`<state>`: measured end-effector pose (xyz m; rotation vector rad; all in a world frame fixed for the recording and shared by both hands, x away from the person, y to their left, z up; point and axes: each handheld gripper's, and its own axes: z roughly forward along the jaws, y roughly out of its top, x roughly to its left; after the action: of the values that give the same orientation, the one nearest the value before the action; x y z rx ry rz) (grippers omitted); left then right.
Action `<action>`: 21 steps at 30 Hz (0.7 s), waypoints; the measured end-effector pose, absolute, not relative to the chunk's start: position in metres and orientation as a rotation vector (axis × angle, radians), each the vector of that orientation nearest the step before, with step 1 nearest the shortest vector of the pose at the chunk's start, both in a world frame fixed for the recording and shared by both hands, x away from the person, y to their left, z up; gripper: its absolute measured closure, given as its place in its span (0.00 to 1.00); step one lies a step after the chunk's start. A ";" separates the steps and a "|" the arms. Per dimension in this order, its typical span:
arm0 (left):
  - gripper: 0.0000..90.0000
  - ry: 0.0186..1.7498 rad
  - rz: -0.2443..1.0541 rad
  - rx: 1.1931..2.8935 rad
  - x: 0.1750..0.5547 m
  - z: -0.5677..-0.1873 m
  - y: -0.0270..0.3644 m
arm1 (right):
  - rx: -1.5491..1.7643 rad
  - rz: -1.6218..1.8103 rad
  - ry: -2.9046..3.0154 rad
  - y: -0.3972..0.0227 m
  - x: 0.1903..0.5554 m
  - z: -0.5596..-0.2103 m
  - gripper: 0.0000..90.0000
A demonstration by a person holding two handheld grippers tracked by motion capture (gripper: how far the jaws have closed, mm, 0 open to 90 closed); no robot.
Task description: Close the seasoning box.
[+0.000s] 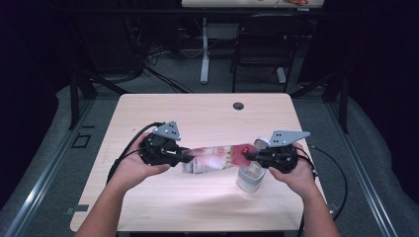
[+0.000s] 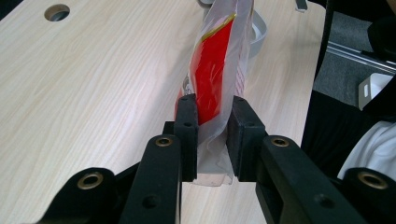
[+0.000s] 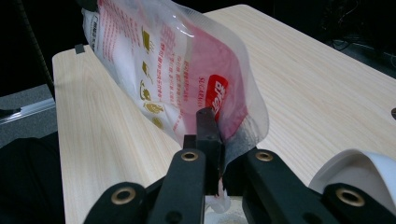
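Nearest the high camera, the person's two forearms come up from the bottom edge over the pale wooden table (image 1: 148, 197). The left gripper (image 1: 187, 157) (image 2: 212, 140) pinches one end of a clear plastic pouch with red printing (image 1: 217, 159) (image 2: 212, 70) (image 3: 187, 79), its black jaws pressed against the film on both sides. The pouch hangs stretched between the two grippers, lifted off the table. The right gripper (image 1: 248, 156) (image 3: 217, 140) clamps the pouch's other end tightly, just above a clear glass jar (image 1: 250, 177) with a white lid (image 1: 261, 143) beside it.
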<state>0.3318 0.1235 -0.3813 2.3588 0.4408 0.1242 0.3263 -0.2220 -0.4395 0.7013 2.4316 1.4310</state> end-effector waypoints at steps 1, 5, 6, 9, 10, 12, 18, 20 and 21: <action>0.84 0.441 0.126 2.360 0.332 -0.381 0.123 | 0.701 1.428 2.433 -0.222 0.326 -0.440 0.98; 0.85 0.436 0.127 2.358 0.332 -0.379 0.121 | 0.709 1.425 2.431 -0.223 0.326 -0.440 0.98; 0.85 0.433 0.130 2.362 0.332 -0.378 0.121 | 0.710 1.426 2.432 -0.223 0.326 -0.440 0.98; 0.85 0.432 0.131 2.362 0.332 -0.377 0.120 | 0.713 1.426 2.434 -0.223 0.326 -0.440 0.98; 0.85 0.431 0.132 2.363 0.332 -0.376 0.120 | 0.713 1.425 2.434 -0.224 0.326 -0.440 0.98; 0.85 0.428 0.134 2.362 0.333 -0.375 0.119 | 0.714 1.422 2.433 -0.224 0.326 -0.439 0.98; 0.85 0.415 0.140 2.365 0.334 -0.372 0.118 | 0.720 1.424 2.428 -0.225 0.326 -0.439 0.98; 0.85 0.421 0.141 2.356 0.334 -0.371 0.117 | 0.719 1.425 2.429 -0.226 0.326 -0.439 0.98; 0.85 0.416 0.142 2.358 0.334 -0.370 0.116 | 0.721 1.423 2.430 -0.226 0.326 -0.439 0.98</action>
<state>0.3340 0.1162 -0.3703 2.3582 0.4164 0.1421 0.3256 -0.2263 -0.4386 0.7207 2.4297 1.4231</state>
